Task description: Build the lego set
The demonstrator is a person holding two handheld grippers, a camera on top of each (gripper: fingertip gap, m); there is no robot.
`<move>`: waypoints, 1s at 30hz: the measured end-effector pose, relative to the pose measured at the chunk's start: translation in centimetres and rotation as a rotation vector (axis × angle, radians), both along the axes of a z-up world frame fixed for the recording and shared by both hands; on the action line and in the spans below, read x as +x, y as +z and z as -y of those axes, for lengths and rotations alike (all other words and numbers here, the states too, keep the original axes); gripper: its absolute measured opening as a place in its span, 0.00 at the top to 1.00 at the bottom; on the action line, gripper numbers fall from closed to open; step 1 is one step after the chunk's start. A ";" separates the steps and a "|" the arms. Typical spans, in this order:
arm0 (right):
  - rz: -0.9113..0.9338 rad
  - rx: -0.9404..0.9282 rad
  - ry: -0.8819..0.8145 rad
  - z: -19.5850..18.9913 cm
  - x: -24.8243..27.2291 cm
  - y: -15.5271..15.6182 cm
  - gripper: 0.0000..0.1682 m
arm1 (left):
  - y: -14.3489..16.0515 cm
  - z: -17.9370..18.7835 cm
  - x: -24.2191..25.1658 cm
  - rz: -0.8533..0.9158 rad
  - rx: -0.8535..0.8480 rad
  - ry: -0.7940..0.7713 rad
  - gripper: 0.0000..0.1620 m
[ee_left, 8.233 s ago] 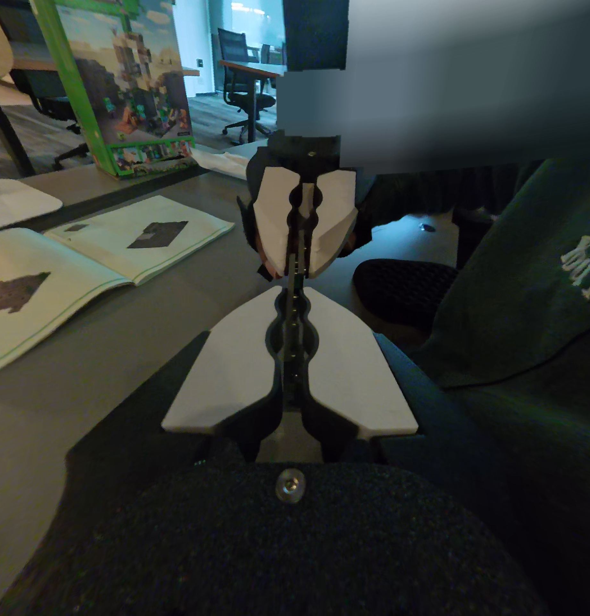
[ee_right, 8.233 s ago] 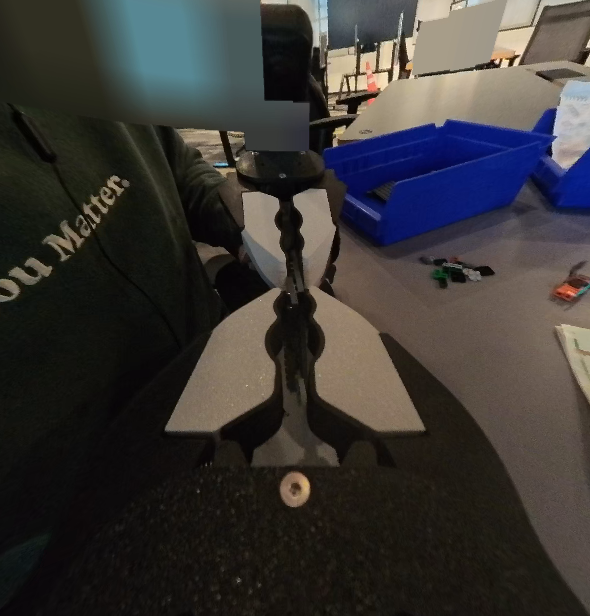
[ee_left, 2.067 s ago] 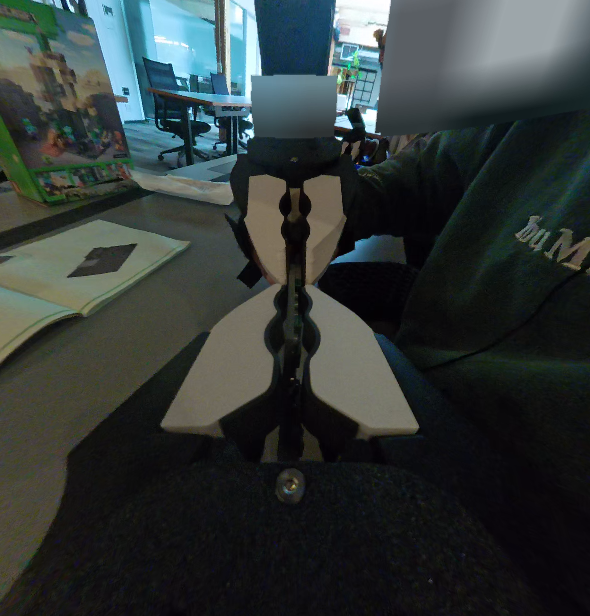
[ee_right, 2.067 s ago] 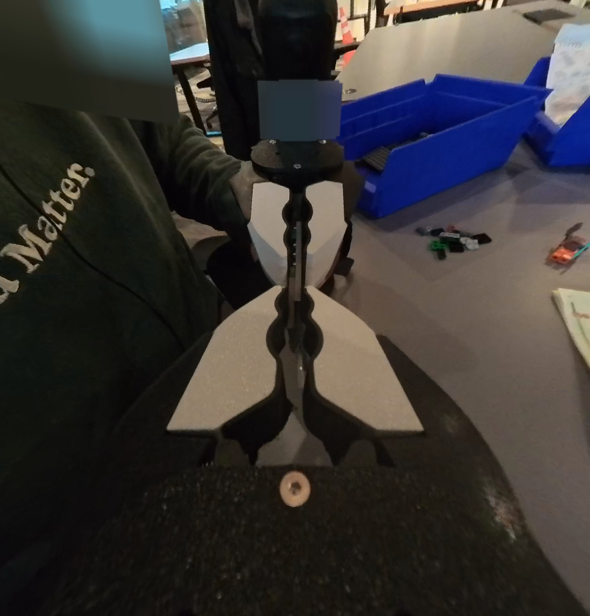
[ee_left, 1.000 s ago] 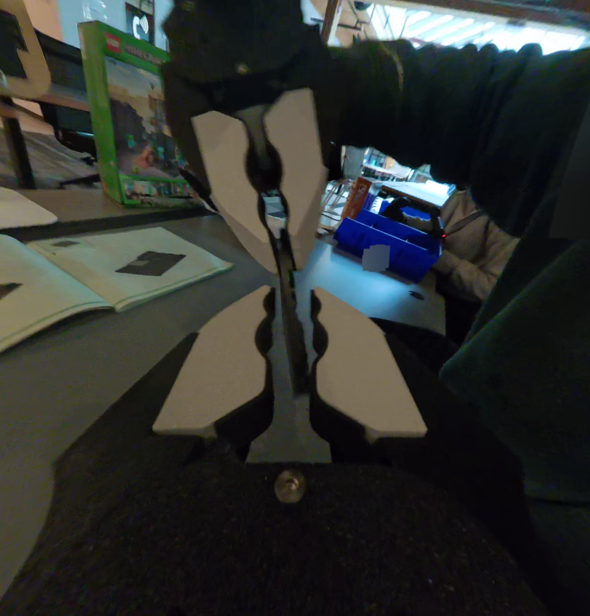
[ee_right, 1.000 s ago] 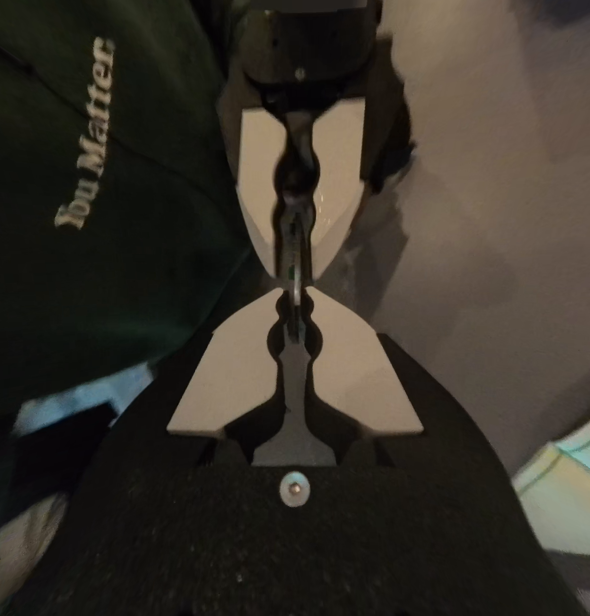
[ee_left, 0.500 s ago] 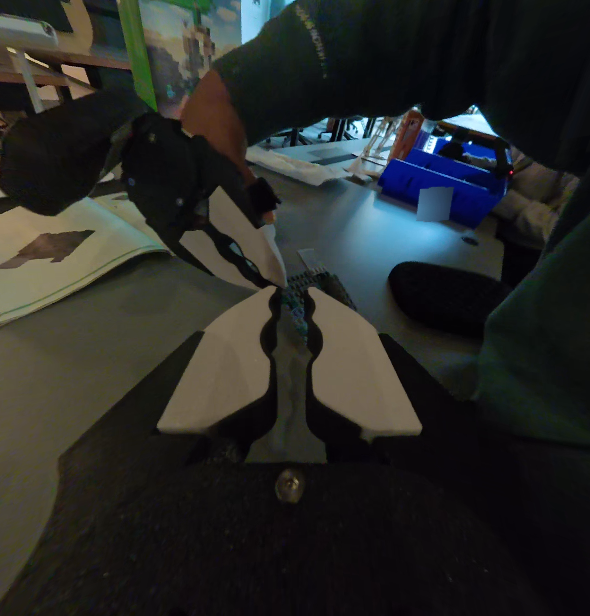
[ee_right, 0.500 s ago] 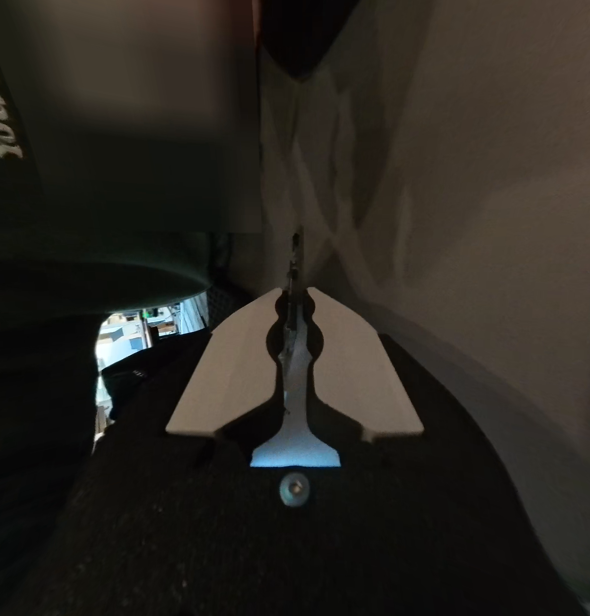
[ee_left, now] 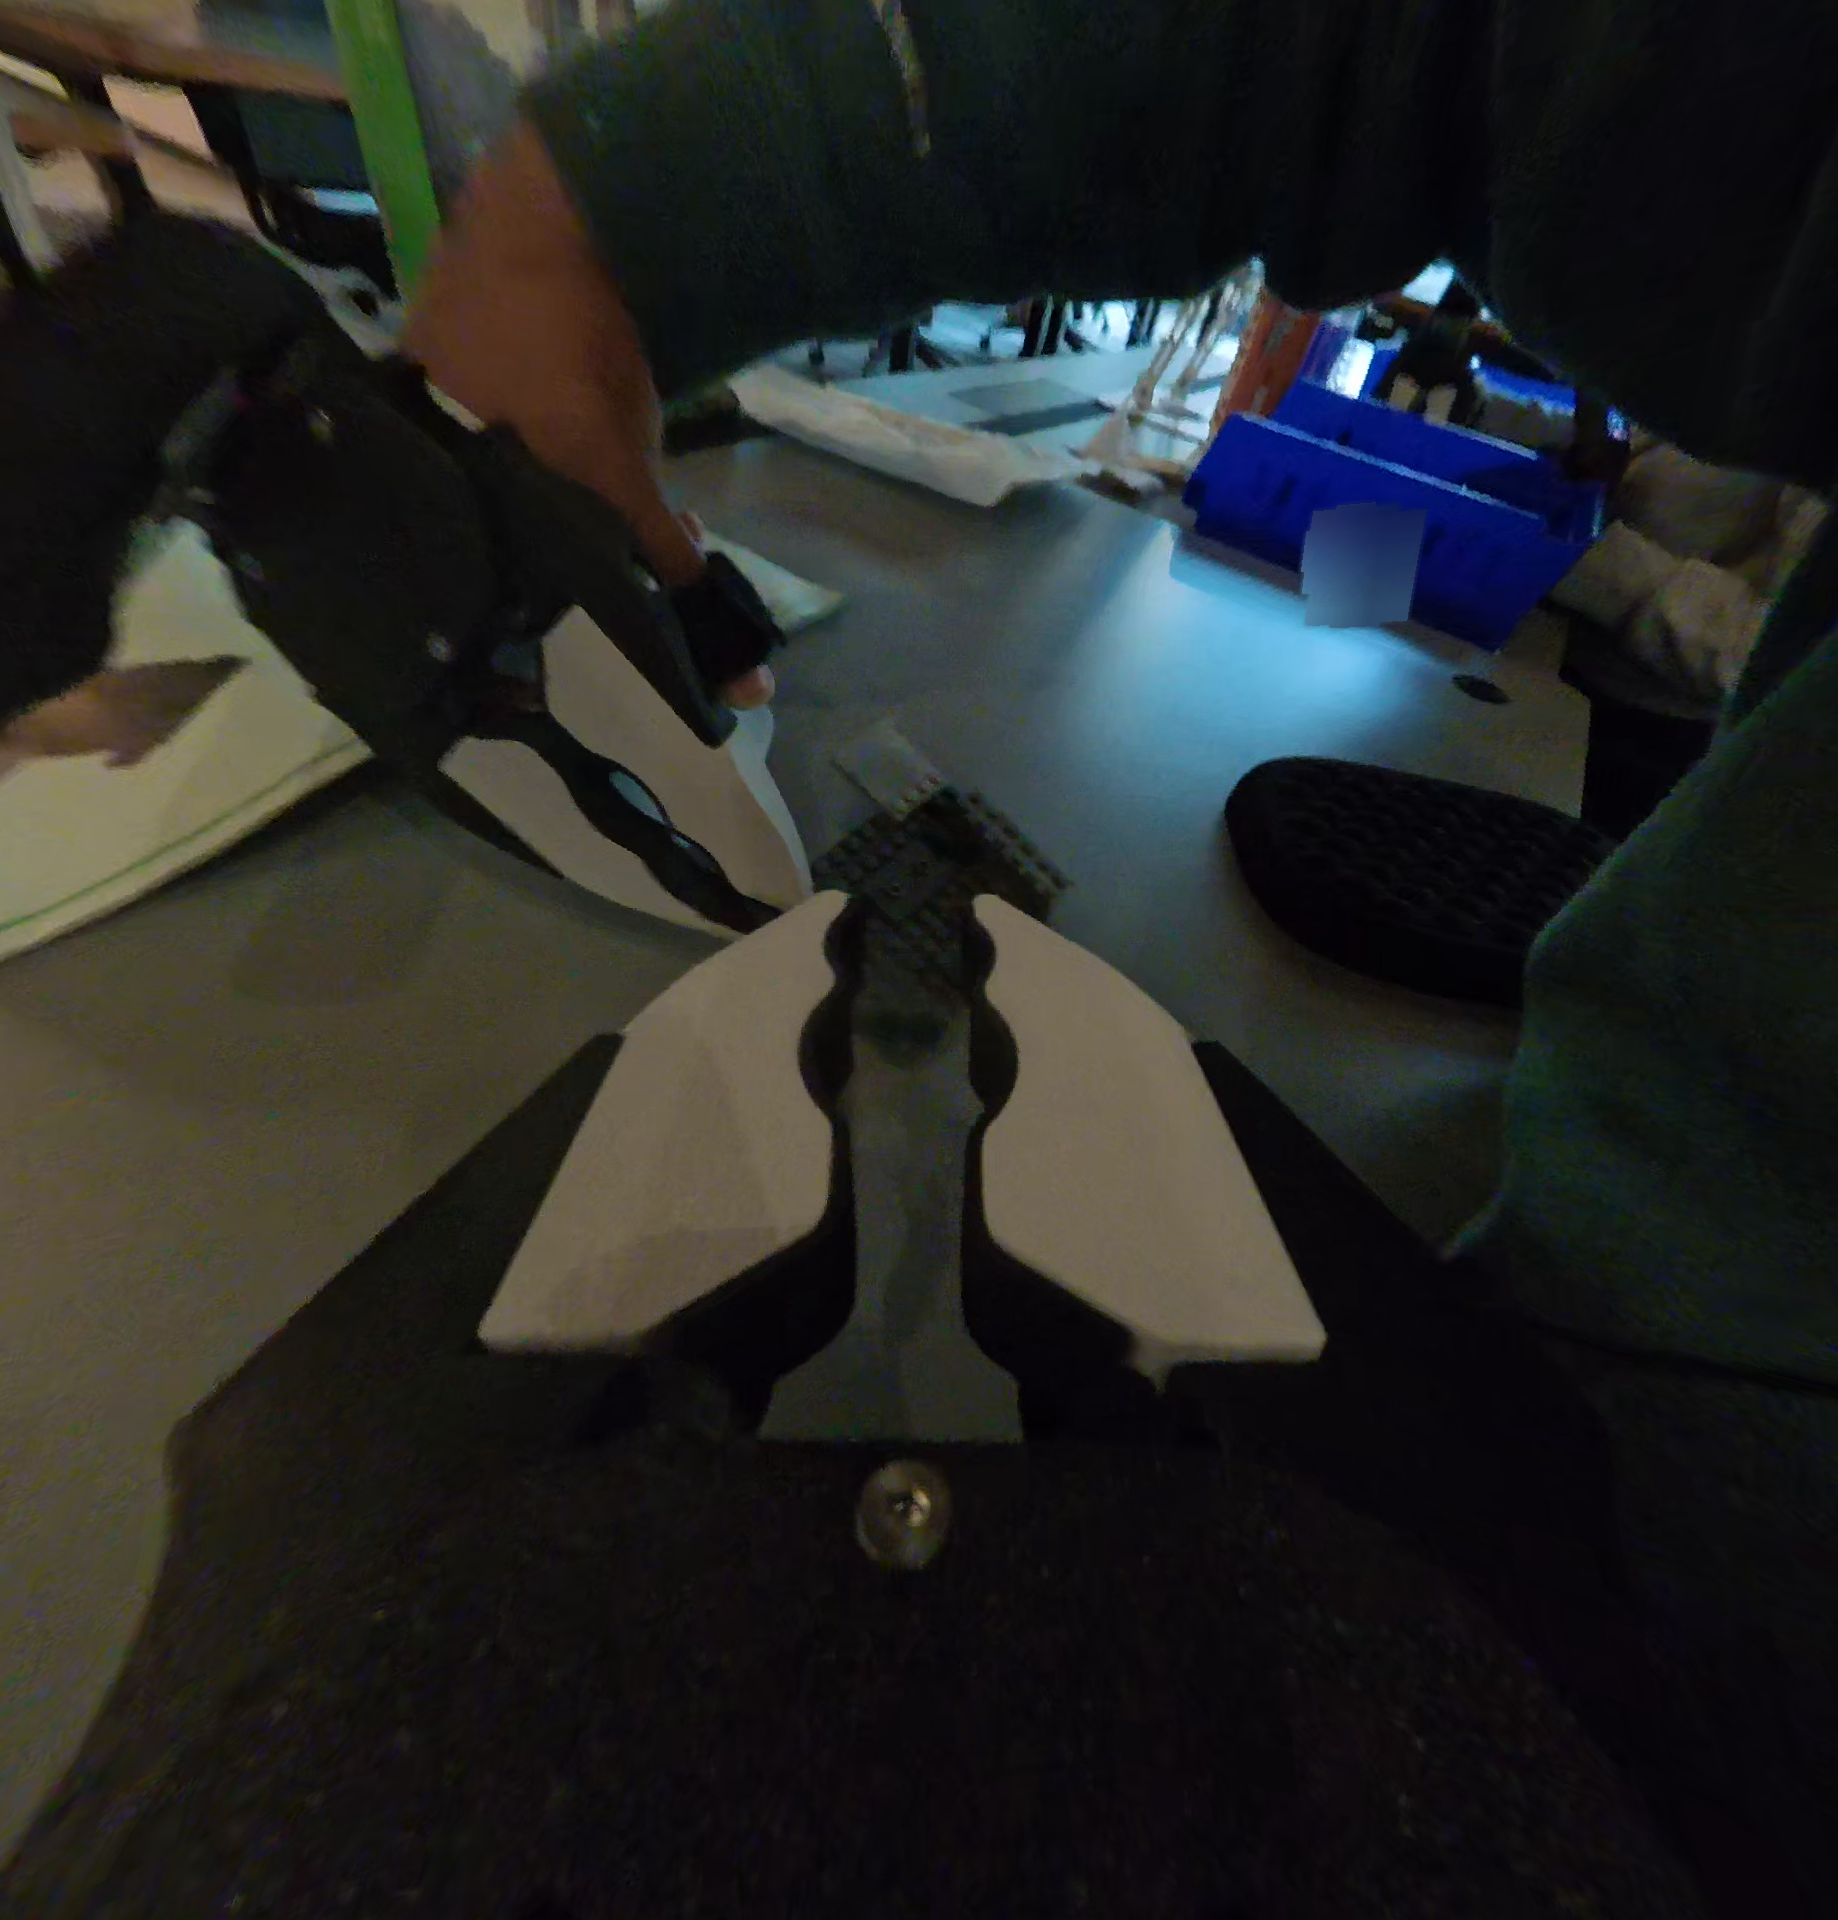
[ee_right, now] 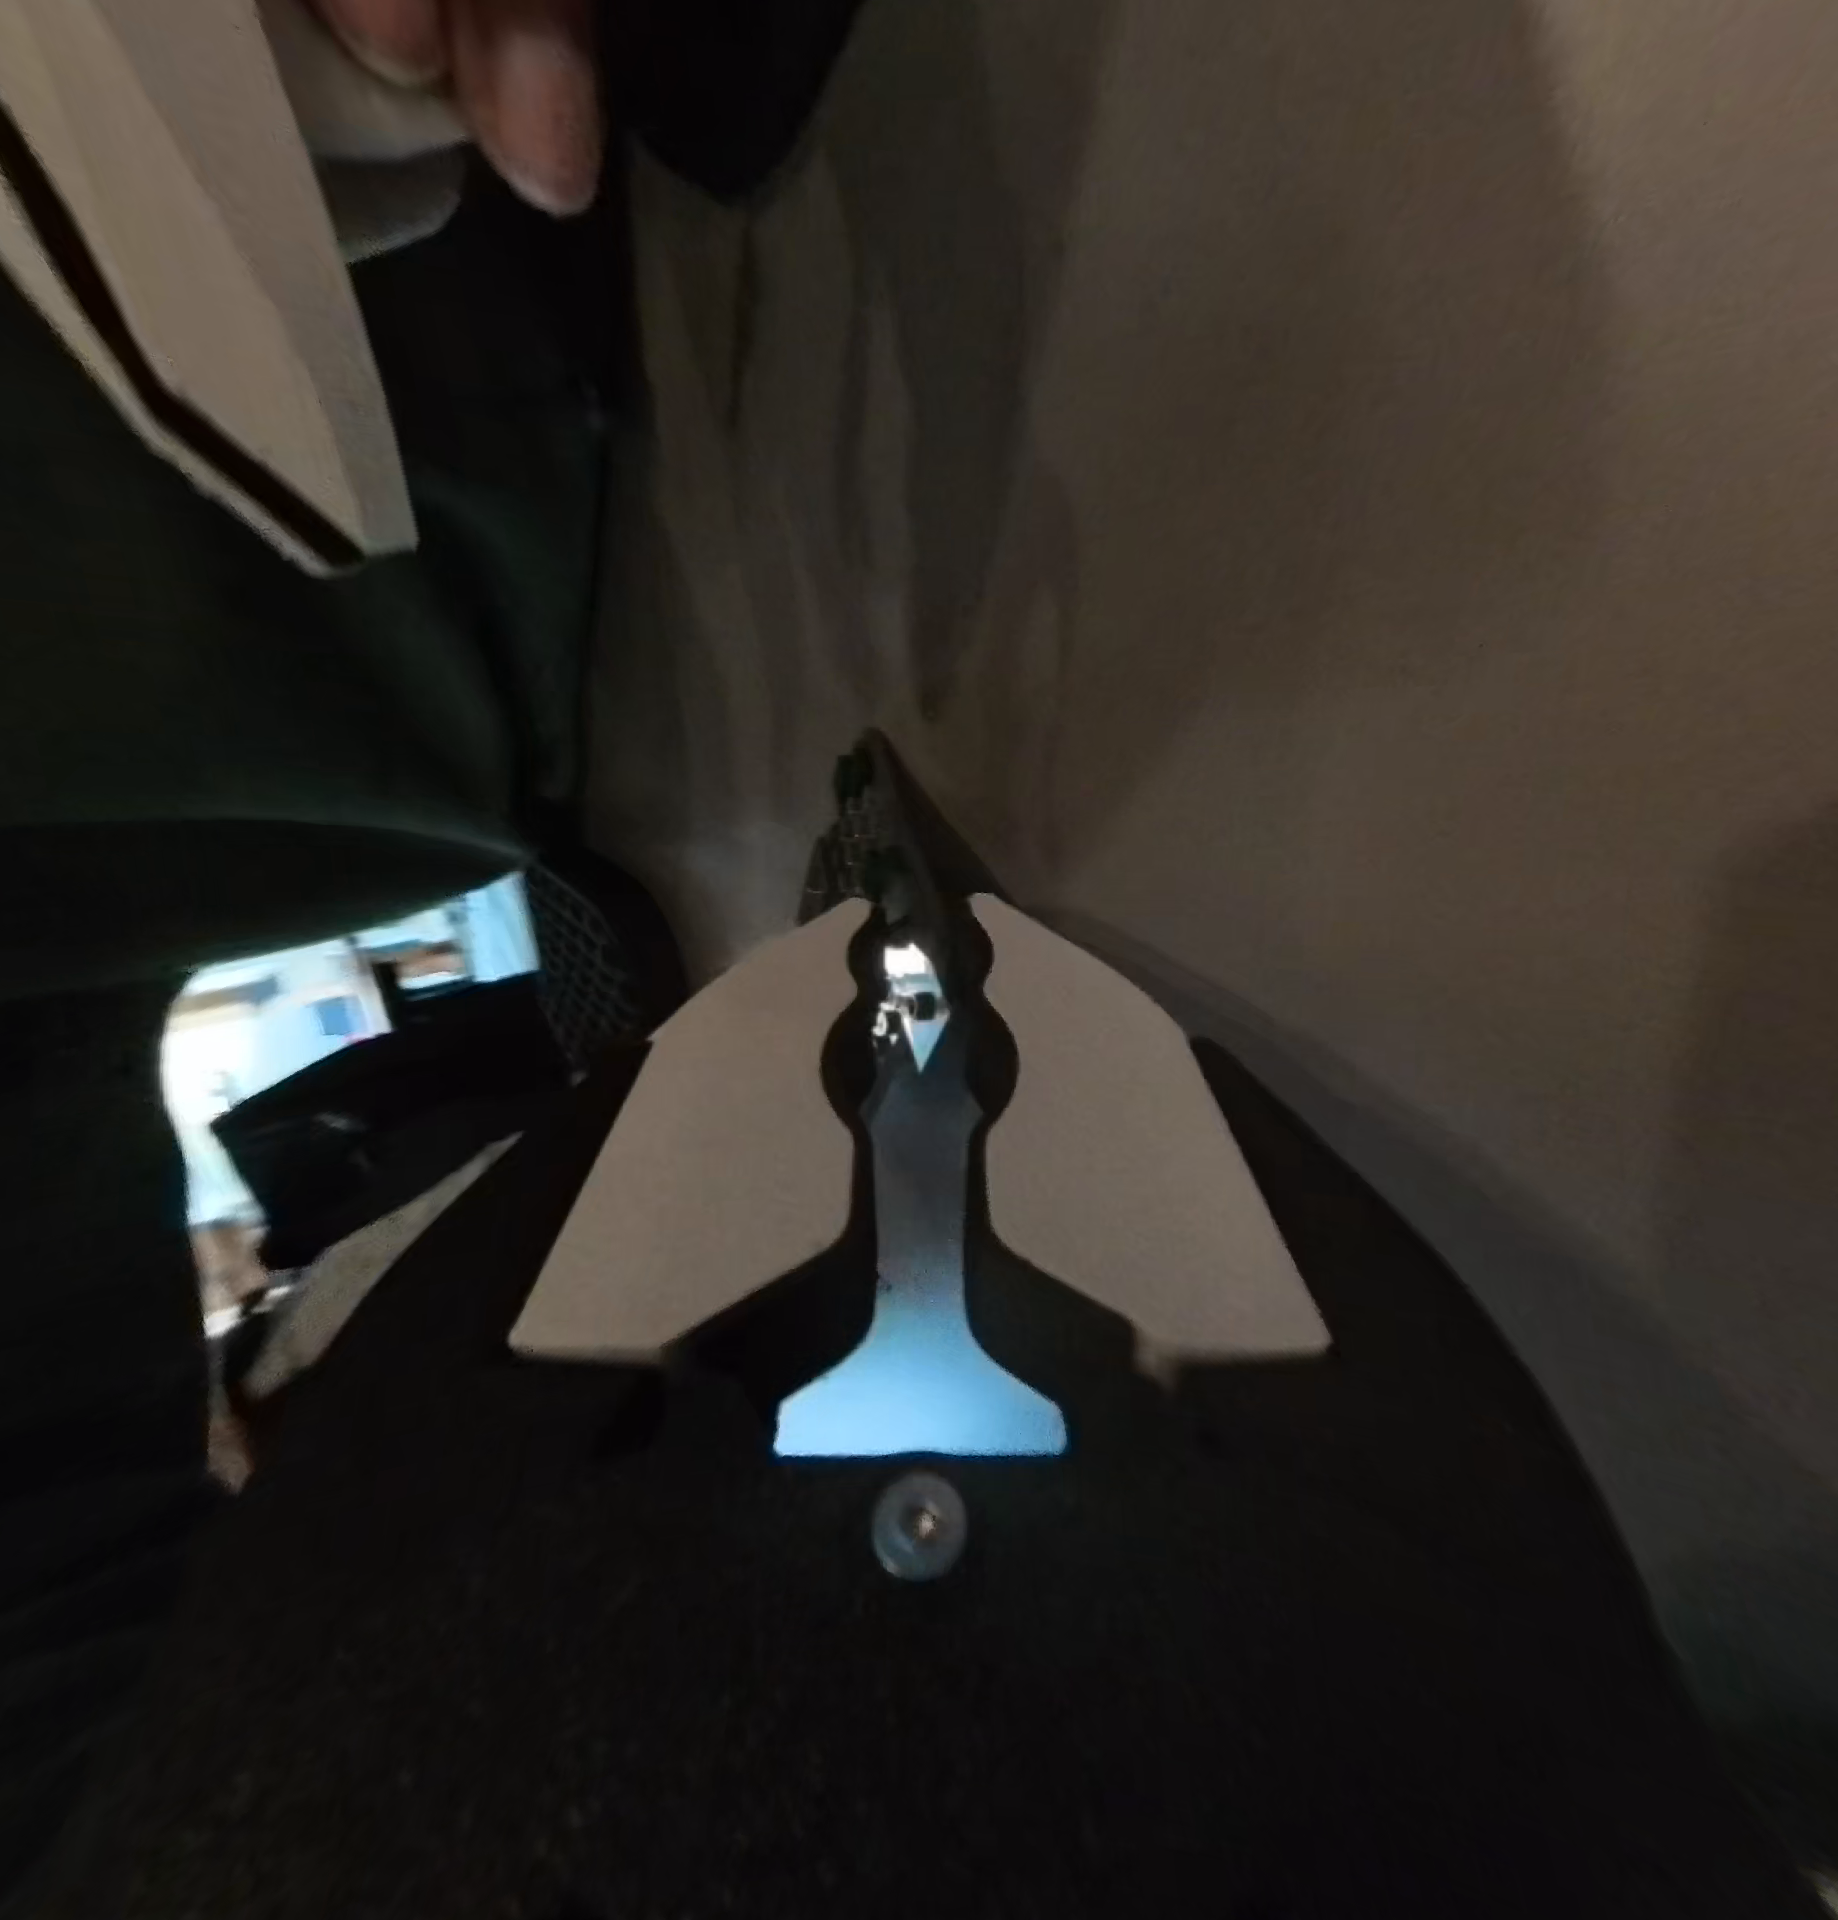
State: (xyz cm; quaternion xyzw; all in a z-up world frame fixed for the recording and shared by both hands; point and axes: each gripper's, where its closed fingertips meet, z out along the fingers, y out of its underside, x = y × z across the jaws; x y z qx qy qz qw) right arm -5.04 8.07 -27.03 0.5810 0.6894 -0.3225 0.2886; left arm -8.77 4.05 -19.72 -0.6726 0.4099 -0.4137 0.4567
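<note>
Blue bins (ee_left: 1393, 520) beyond black cushion (ee_left: 1403, 883).

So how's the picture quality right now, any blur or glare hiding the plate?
Left wrist view: dim, right gripper motion-blurred, dark studded plate readable between the left gripper fingers. Right wrist view: very dark, bright backlight behind the fingers, plate edge-on and indistinct.

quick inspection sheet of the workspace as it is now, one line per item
surface: grey table, dimly lit.
job's things: dark studded lego plate flat on the table; open instruction booklet at left; green set box behind.
clutter: blue bins and white wrapping at the far side.
grippers: left gripper fingers apart over the plate's near edge; right gripper narrowly apart around a dark piece, grip unclear.
cables: nothing seen.
surroundings: person's dark green sleeve overhead; dark meshed pad at right.
</note>
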 end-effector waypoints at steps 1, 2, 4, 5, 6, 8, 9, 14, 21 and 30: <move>-0.004 0.025 0.007 -0.2 -0.2 -0.2 0.92 | -0.2 0.0 0.1 -0.011 -0.010 -0.007 0.88; -0.007 0.045 0.009 -0.4 -0.3 -0.3 0.90 | -0.4 0.0 0.2 -0.022 -0.017 -0.010 0.87; -0.027 0.078 0.000 -0.9 -0.9 -0.2 0.85 | -0.7 0.0 0.4 -0.040 -0.023 -0.018 0.86; -0.043 0.099 -0.004 -1.2 -1.1 -0.2 0.83 | -0.8 0.1 0.5 -0.048 -0.023 -0.020 0.86; -0.060 0.129 -0.006 -1.6 -1.4 -0.2 0.81 | -0.9 0.1 0.6 -0.057 -0.023 -0.020 0.86; -0.103 0.198 -0.022 -2.6 -1.9 0.3 0.77 | -1.2 0.1 0.7 -0.076 -0.029 -0.025 0.84; -0.150 0.235 -0.048 -3.2 -2.4 1.1 0.76 | -1.2 0.1 0.7 -0.081 -0.029 -0.027 0.84; -0.495 0.614 -0.238 -5.4 -2.6 7.0 0.80 | -2.0 -0.4 0.2 -0.158 0.012 -0.021 0.81; -0.480 1.050 -0.676 -0.2 5.5 4.3 0.73 | -3.4 -1.3 0.3 -0.312 0.094 -0.180 0.73; -0.225 0.962 -1.580 4.5 8.5 0.2 0.72 | -6.8 -5.5 3.6 -0.416 0.108 -0.398 0.73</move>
